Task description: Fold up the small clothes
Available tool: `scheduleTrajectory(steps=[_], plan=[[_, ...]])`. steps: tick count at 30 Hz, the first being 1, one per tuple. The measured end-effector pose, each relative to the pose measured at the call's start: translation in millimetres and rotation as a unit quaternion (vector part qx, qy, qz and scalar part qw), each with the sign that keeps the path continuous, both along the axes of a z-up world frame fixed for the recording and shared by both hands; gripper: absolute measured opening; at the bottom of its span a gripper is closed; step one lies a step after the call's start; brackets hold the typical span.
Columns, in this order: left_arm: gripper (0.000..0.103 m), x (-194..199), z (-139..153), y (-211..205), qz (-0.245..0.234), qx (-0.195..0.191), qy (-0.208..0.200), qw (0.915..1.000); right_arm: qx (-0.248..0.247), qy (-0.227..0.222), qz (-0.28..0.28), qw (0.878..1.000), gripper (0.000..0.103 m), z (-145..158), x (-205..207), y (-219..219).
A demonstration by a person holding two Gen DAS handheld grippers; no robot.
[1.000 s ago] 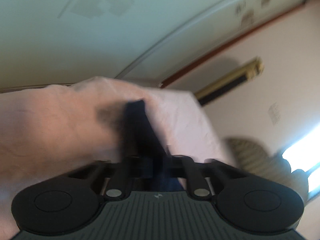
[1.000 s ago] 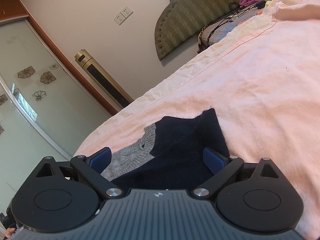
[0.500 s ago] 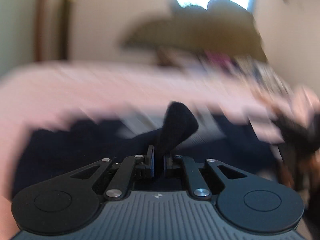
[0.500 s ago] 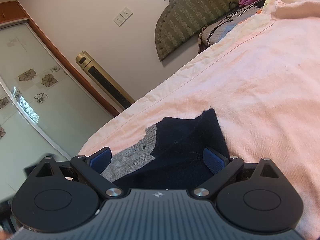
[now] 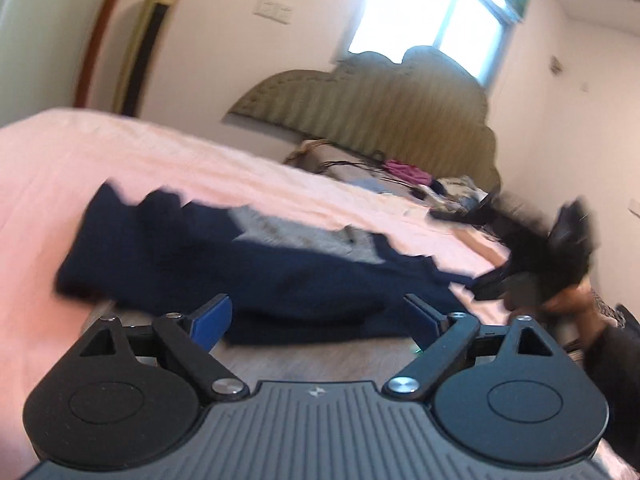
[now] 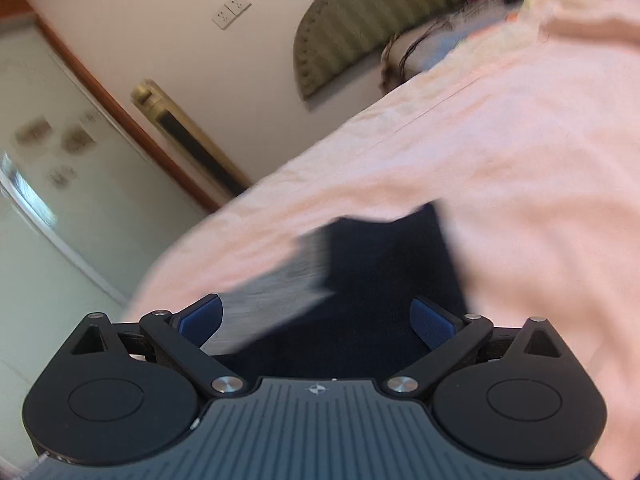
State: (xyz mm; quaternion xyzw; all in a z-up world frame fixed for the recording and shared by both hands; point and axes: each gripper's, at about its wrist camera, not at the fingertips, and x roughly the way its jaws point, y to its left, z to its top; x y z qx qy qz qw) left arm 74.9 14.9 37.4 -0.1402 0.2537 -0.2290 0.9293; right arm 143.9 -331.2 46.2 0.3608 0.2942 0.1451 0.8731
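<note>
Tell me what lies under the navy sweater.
The navy sweater lies spread on the pink bedsheet, which shows all around it. A grey knit panel shows at its neck. Whatever lies beneath the fabric itself is covered.

Motion blur smears the navy sweater (image 5: 248, 264) and the right gripper (image 5: 560, 256) beyond it

Sweater (image 5: 248, 268) flat on bed (image 5: 80, 168)
</note>
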Motion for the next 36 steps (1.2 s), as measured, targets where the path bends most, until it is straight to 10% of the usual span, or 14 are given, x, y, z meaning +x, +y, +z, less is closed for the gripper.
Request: scheduleTrajectory(steps=[7,10,12,21,28,36], plan=[[0.092,5.9,-21.1,22.0,0.051,-0.035,0.059,0.9963,-0.014,0.12,0.122,0.985,0.072,-5.4,30.0,84.9],[0.092,5.3,-22.6,25.4,0.052,-0.045,0.061,0.9958,-0.06,0.12,0.122,0.983,0.05,-13.0,31.5,107.0],[0.093,5.5,-23.6,27.2,0.051,-0.047,0.065,0.9955,-0.074,0.124,0.128,0.981,0.014,-14.1,31.8,114.1],[0.103,8.1,-25.9,30.7,0.056,-0.057,0.072,0.9942,-0.138,0.055,0.117,0.982,0.011,41.8,29.2,57.6],[0.103,8.0,-24.8,29.2,0.056,-0.052,0.072,0.9945,-0.133,0.08,0.046,0.987,0.011,32.2,23.7,-32.2],[0.103,5.3,-22.3,27.5,0.058,-0.047,0.072,0.9947,-0.143,0.094,0.054,0.984,0.011,8.8,24.6,-35.6]])
